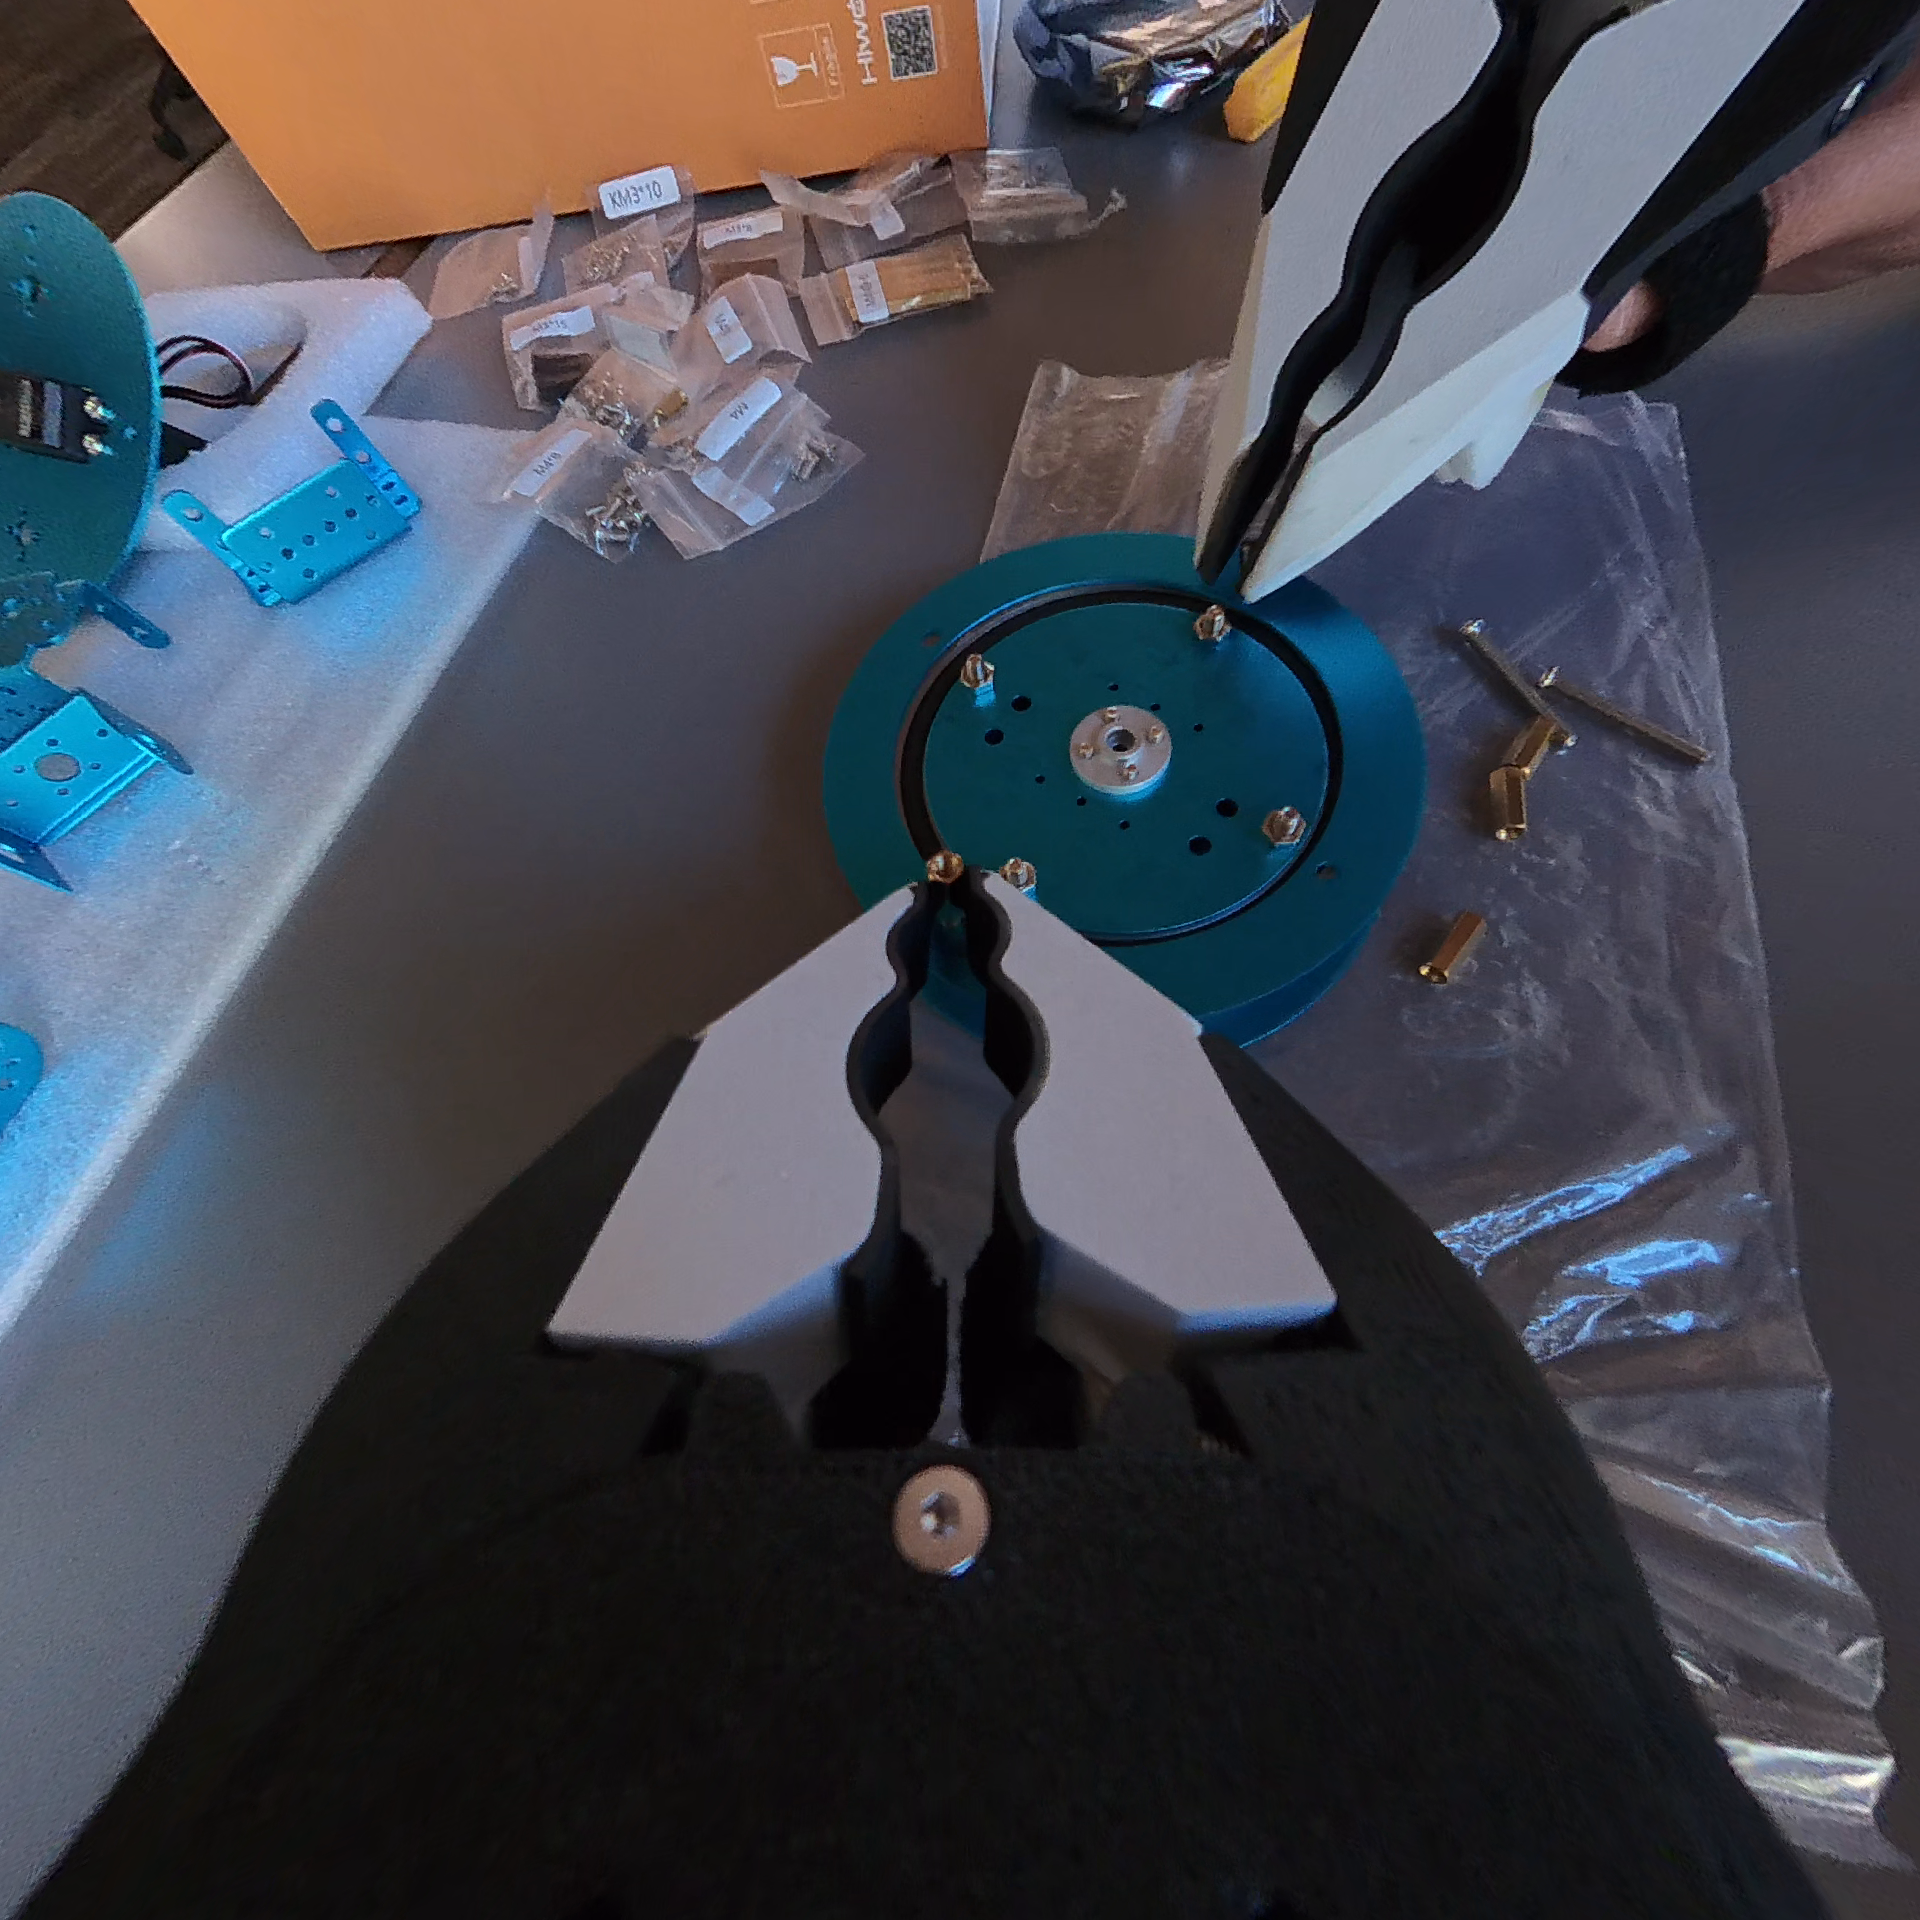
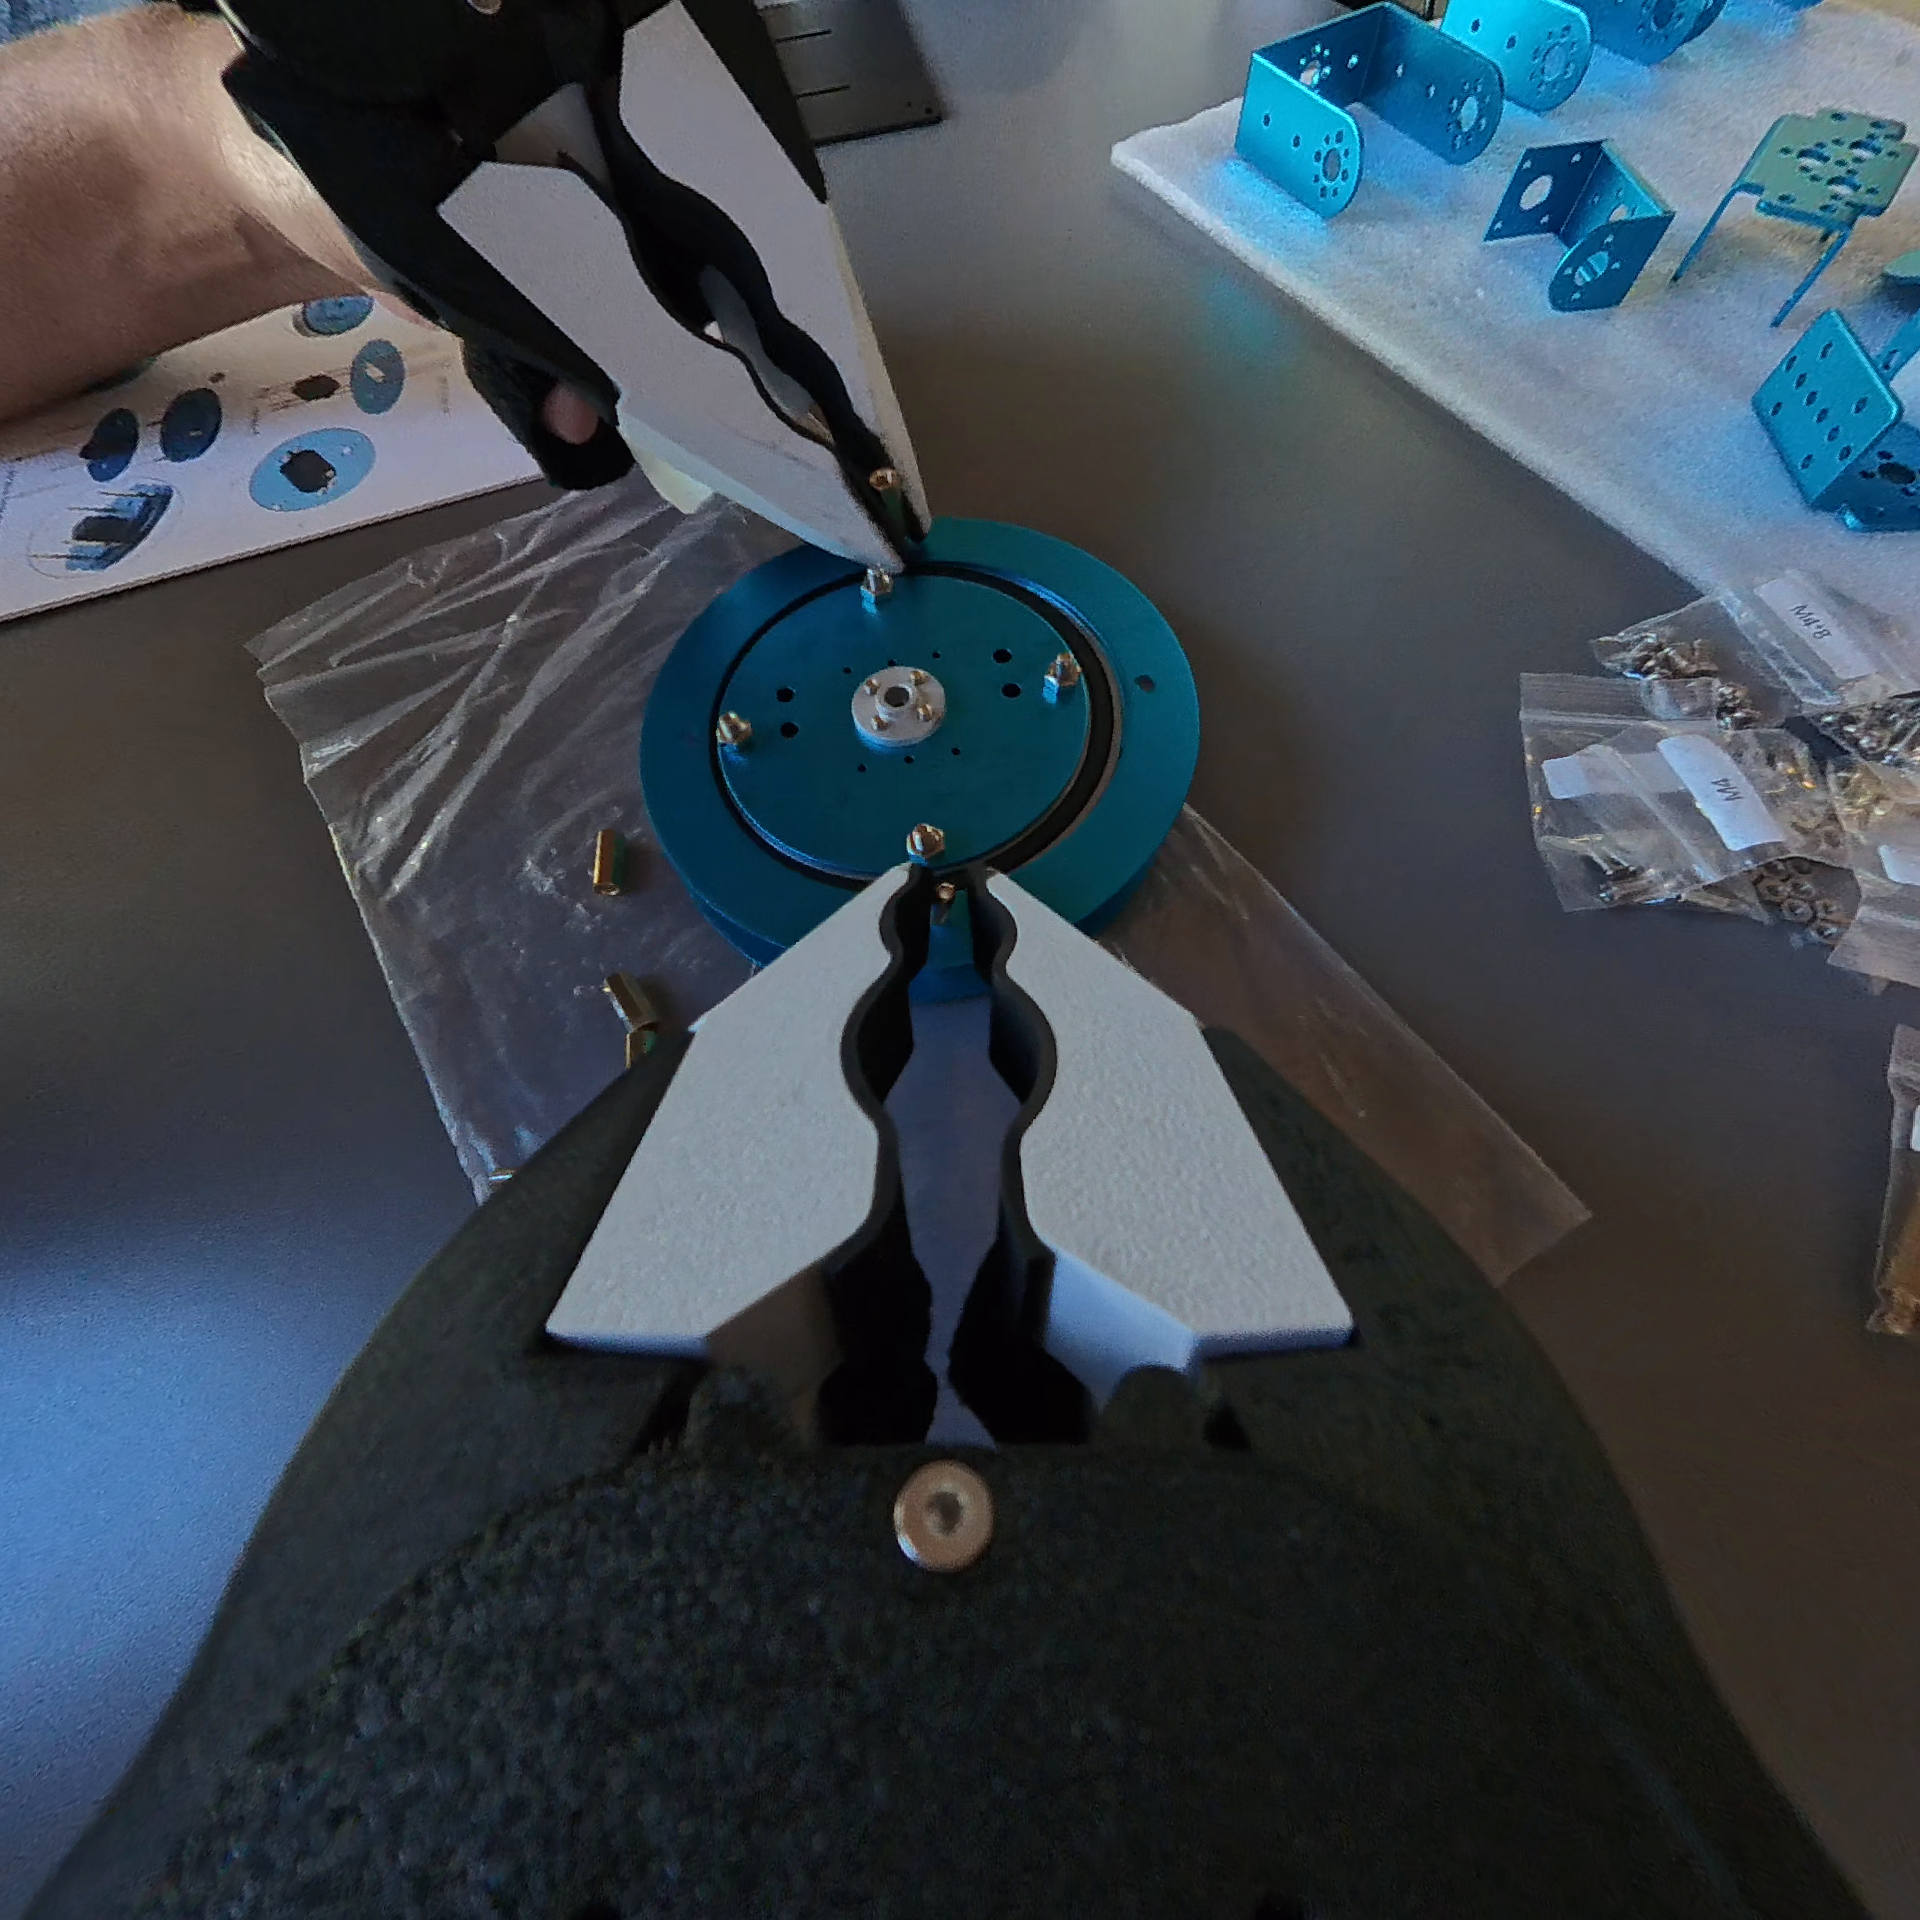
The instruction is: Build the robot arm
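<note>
At disc (image 1: 1122, 831) rim, upright standoff (image 1: 943, 865).

One round blue turntable base (image 1: 1351, 790) sits on one clear plastic sheet (image 1: 1621, 1091). Four brass standoffs (image 1: 1284, 826) stand upright on its inner plate, around one silver hub (image 1: 1120, 746). A fifth brass standoff (image 2: 883, 488) is pinched in one gripper's fingers. Three loose brass standoffs (image 1: 1452, 945) and two long screws (image 1: 1626, 717) lie on the plastic. Two grippers (image 1: 943, 883) are visible. One orange cardboard box (image 1: 520, 104) stands behind many small bags of hardware (image 1: 665, 416), too jumbled to count.
</note>
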Tool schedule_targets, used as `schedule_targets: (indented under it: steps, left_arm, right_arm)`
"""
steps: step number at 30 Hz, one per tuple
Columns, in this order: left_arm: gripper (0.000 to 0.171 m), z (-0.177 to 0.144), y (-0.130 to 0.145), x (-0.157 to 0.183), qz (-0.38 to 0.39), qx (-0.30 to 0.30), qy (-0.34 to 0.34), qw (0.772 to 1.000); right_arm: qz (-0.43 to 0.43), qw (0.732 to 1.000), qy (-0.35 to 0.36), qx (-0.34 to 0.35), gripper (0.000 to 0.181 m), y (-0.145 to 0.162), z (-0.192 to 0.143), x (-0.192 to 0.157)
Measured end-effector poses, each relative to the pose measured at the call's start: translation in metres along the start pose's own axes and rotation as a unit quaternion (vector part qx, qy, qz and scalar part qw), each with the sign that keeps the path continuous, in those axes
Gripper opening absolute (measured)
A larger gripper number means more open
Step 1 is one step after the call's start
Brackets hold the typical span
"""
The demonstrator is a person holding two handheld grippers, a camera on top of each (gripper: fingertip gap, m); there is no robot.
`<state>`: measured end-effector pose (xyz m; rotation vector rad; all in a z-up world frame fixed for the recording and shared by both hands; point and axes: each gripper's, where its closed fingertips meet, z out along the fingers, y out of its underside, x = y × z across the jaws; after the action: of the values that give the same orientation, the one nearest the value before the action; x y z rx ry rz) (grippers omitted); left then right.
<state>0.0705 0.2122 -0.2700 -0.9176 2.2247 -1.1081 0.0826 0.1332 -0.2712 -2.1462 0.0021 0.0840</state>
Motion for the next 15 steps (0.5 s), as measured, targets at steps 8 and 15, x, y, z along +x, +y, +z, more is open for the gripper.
schedule_targets:
  steps: [8, 15]
  left_arm:
    - [0.006, -0.002, 0.001, 0.000, -0.004, 0.002, -0.001, 1.000]
    - [0.006, -0.005, 0.001, 0.003, -0.034, 0.015, 0.030, 0.999]
  right_arm:
    - [-0.009, 1.000, 0.008, 0.005, 0.013, -0.001, 0.001, 0.001]
    - [-0.024, 0.999, 0.014, 0.036, 0.020, -0.010, -0.004, 0.003]
